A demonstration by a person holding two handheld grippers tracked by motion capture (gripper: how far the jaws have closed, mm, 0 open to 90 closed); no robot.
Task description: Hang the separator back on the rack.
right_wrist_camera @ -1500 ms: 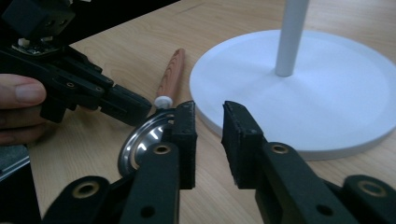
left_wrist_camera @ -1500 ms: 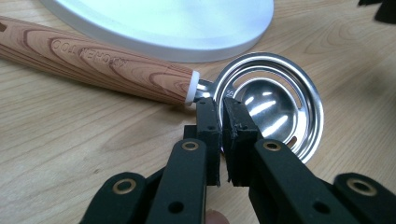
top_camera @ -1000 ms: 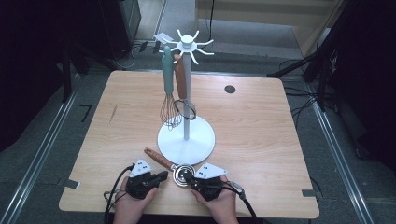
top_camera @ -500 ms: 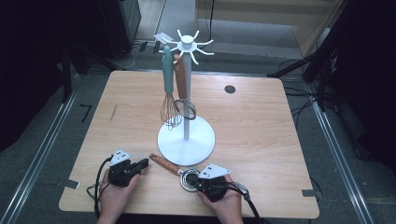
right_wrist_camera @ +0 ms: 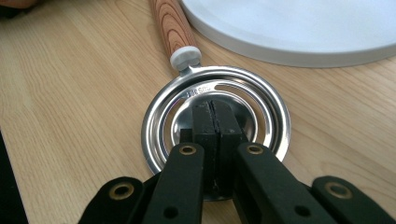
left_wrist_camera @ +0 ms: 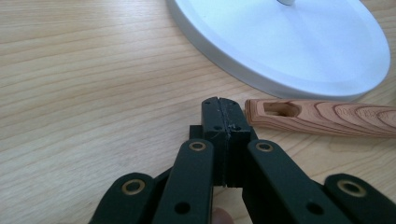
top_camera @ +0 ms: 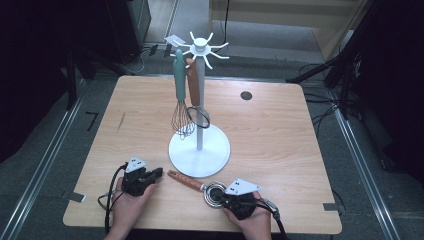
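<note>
Pale wood grain is running across the bench (top_camera: 280,145), with dark floor and cables lying around it. Left tongs (top_camera: 156,173) are sitting at the lower left of the high view, jaws pressed fully together and gripping nothing; in the left gripper view their closed tip (left_wrist_camera: 223,112) is resting just beside the slotted end of the wooden handle (left_wrist_camera: 322,116), though contact cannot be made out. Right tongs (top_camera: 223,196) are lying at the lower middle, also clamped shut on nothing, with the tip (right_wrist_camera: 215,119) hanging over the round steel head of the strainer spoon (right_wrist_camera: 215,116). That spoon (top_camera: 192,182) is lying flat on the bench just in front of the stand's white disc base (top_camera: 200,150). Its head is shiny, ringed with curved slots, and is carrying small stamped lettering too fine to read. A teal-handled whisk (top_camera: 181,100) and another wooden-handled tool (top_camera: 195,92) are hanging from the white stand.
</note>
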